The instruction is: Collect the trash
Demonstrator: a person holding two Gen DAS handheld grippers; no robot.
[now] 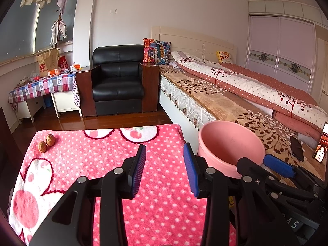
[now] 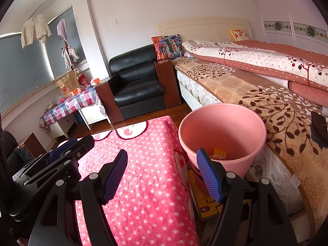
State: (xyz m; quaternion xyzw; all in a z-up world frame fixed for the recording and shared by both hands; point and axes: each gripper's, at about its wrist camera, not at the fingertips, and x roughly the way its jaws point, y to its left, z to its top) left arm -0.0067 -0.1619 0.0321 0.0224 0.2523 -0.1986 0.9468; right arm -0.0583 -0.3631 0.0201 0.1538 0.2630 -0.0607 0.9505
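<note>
The left claw (image 1: 165,169) hangs over the bench (image 1: 106,164), its blue-padded fingers (image 1: 139,170) spread wide with nothing between them; the bench wears a pink fleece cover with white dots and apple patterns. Two walnuts (image 1: 46,142) lie touching each other near the far left corner of that cover, well apart from the claw. Just off the bench's right edge stands a pink bucket (image 1: 229,143), between the bench and the bed (image 1: 235,94); from the left wrist view its inside shows only bare pink wall.

The right claw (image 2: 162,176) is also parted and holds nothing; its left finger sits over the bench cover and its right finger (image 2: 209,178) overlaps the bucket's near rim in the picture, though whether it touches the rim I cannot tell. In the right wrist view the pink bucket (image 2: 222,129) holds orange and yellow wrappers (image 2: 219,154) at its bottom; it rests on a yellow cardboard box (image 2: 205,203) beside the bed.

A dark phone (image 2: 319,129) lies on the bed's leaf-patterned blanket; a black leather armchair (image 1: 117,78) stands against the far wall, with a checked-cloth side table (image 1: 43,86) to its left carrying bags and small packets.
</note>
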